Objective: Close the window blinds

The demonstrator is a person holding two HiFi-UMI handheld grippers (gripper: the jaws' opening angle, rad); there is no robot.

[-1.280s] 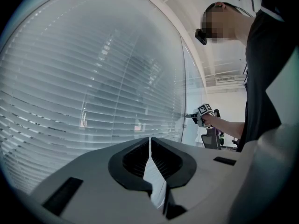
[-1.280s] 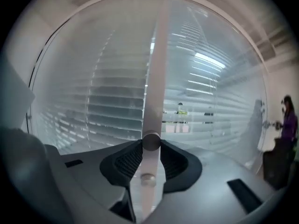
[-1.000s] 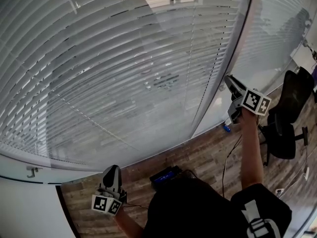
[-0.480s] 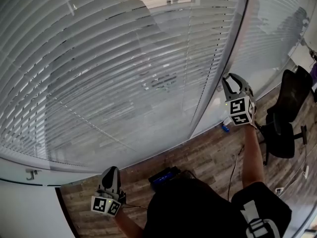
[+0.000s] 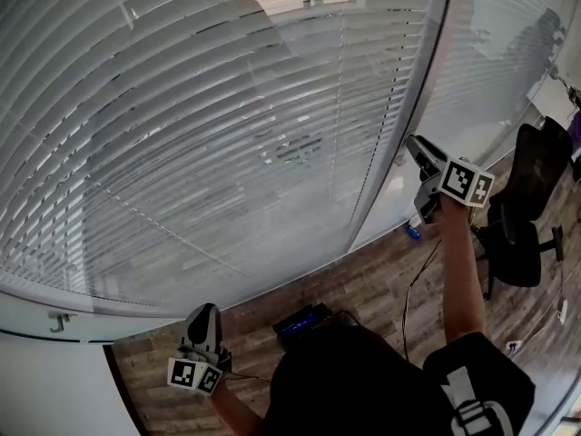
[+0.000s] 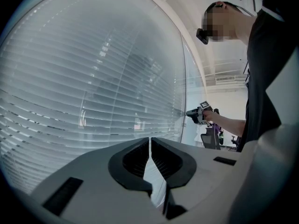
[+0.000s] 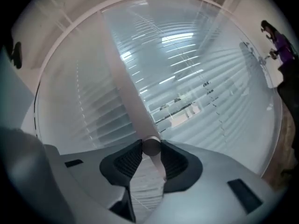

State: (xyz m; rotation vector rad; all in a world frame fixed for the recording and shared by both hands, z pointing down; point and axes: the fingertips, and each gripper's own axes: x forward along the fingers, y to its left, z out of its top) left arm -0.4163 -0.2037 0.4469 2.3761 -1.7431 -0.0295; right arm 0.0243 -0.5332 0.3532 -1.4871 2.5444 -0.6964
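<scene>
White slatted blinds [image 5: 227,125] cover the big window, their slats tilted partly open. The blinds' pale tilt wand [image 7: 128,92] hangs beside the window post [image 5: 390,134]. My right gripper [image 5: 418,148] is raised at that post and shut on the wand's round lower end [image 7: 151,146], which sits between both pads. My right gripper [image 6: 190,113] also shows far off in the left gripper view. My left gripper [image 5: 204,314] hangs low near the floor, pointing at the blinds. Its jaws [image 6: 149,141] are shut with nothing between them.
A black office chair [image 5: 526,216] stands right of my right arm. On the wooden floor lie a dark box [image 5: 304,321], a cable [image 5: 419,289] and a small blue object [image 5: 413,234]. Another person in purple [image 7: 275,45] stands at the far right.
Half a second ago the right gripper's marker cube had swung below its jaws; now it is back at the right, as one second ago. The left gripper has not moved.
</scene>
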